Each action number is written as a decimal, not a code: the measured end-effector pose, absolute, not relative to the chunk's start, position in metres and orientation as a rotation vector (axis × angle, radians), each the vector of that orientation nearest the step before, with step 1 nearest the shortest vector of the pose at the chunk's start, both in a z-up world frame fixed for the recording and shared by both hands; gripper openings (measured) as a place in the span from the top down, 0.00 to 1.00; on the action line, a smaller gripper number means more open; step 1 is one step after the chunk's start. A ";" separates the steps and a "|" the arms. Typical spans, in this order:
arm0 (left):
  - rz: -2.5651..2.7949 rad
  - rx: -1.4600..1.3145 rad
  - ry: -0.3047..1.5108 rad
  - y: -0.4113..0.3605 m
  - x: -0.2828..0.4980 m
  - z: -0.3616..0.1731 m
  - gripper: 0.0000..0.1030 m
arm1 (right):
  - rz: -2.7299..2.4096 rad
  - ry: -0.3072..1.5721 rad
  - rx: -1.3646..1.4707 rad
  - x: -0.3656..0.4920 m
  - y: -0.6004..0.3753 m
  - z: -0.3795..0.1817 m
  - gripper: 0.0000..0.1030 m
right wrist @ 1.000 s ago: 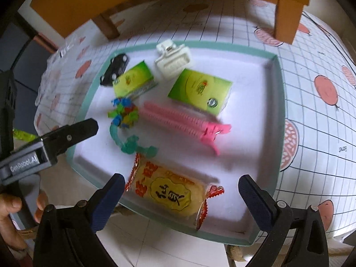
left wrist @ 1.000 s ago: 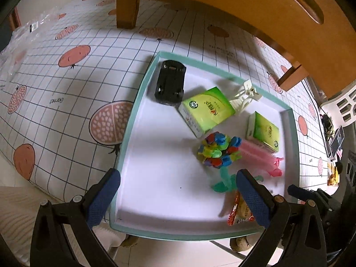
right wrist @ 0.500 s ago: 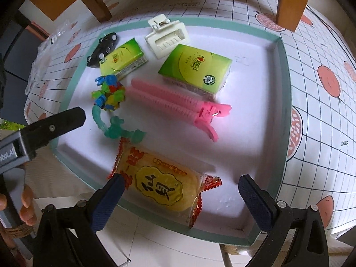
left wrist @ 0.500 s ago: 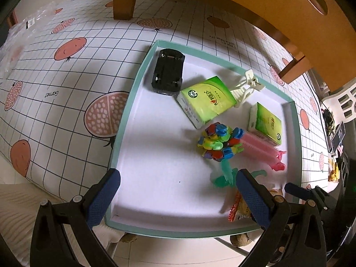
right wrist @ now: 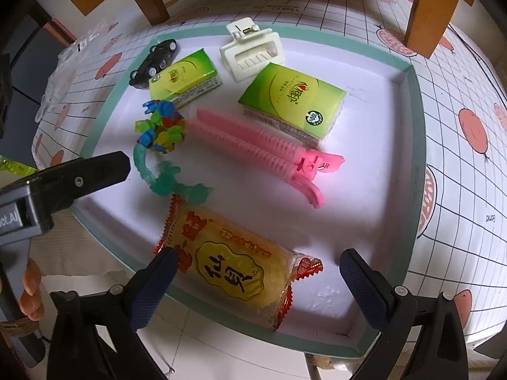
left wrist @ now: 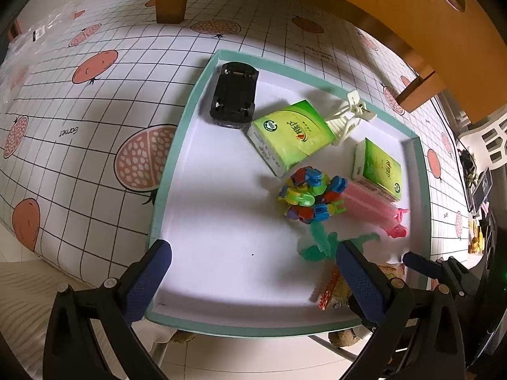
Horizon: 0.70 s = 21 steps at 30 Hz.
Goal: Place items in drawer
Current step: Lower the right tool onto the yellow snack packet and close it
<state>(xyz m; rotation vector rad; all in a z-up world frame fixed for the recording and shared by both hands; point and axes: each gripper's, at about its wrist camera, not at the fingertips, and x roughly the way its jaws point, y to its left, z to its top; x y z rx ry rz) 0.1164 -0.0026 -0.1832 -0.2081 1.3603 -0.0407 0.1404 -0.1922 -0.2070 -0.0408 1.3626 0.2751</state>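
Both grippers have dropped closer to the drawer [right wrist: 415, 145], where the snack [right wrist: 234, 262] (yellow pack, red Chinese characters) lies between the right gripper's [right wrist: 255, 274] spread fingers. Left gripper [left wrist: 253, 259] hovers agape, empty.

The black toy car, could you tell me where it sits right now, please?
The black toy car lies in the far left corner of the tray in the left wrist view, beside a green tissue pack.
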 end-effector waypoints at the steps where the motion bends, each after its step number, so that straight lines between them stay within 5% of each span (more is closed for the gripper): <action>1: -0.043 -0.207 1.360 -0.004 0.117 -0.184 0.00 | 0.271 1.356 -0.042 0.140 -0.190 -0.205 0.00; 14: -0.045 -0.204 1.357 -0.004 0.117 -0.183 0.00 | 0.212 1.307 0.076 0.148 -0.215 -0.187 0.00; 21: -0.028 -0.222 1.353 0.004 0.116 -0.182 0.00 | 0.344 1.314 -0.081 0.137 -0.182 -0.186 0.00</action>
